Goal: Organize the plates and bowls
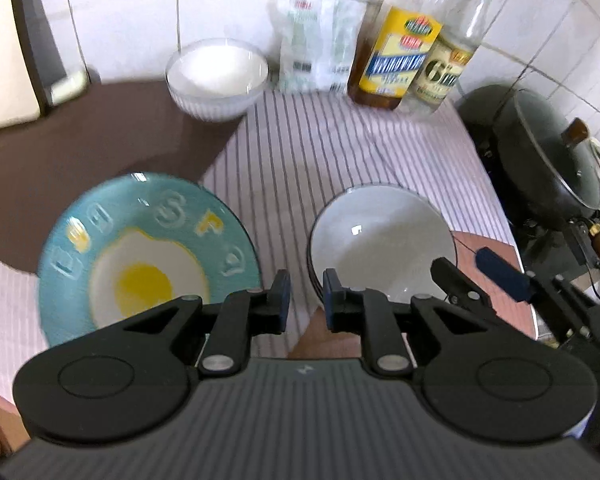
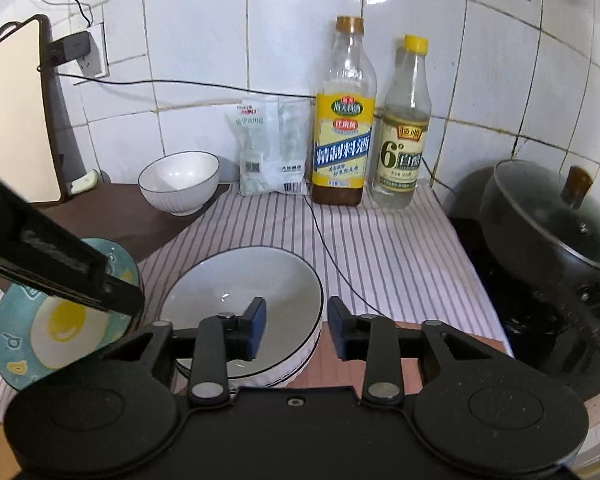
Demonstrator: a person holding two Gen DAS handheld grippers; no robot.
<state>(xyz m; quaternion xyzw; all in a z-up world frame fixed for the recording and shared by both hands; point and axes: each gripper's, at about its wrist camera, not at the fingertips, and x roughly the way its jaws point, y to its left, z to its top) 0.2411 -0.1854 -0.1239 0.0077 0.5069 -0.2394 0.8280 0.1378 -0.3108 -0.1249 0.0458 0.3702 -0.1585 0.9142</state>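
Observation:
A teal plate with a fried-egg picture [image 1: 140, 256] lies on the striped cloth at the left; it also shows in the right wrist view [image 2: 52, 332]. A wide white bowl with a dark rim [image 1: 380, 240] sits to its right, also in the right wrist view [image 2: 244, 304]. A smaller white ribbed bowl [image 1: 216, 76] stands at the back on the brown mat, also in the right wrist view [image 2: 180, 182]. My left gripper [image 1: 306, 300] is open and empty, above the gap between plate and wide bowl. My right gripper [image 2: 296, 328] is open and empty, straddling the wide bowl's right rim.
Two bottles [image 2: 342, 120] [image 2: 404, 128] and a white bag [image 2: 272, 148] stand at the tiled back wall. A dark pot with a glass lid [image 2: 552, 216] sits on the stove at right. A cutting board [image 2: 16, 116] leans at the left. A thin black cable [image 2: 328, 252] crosses the cloth.

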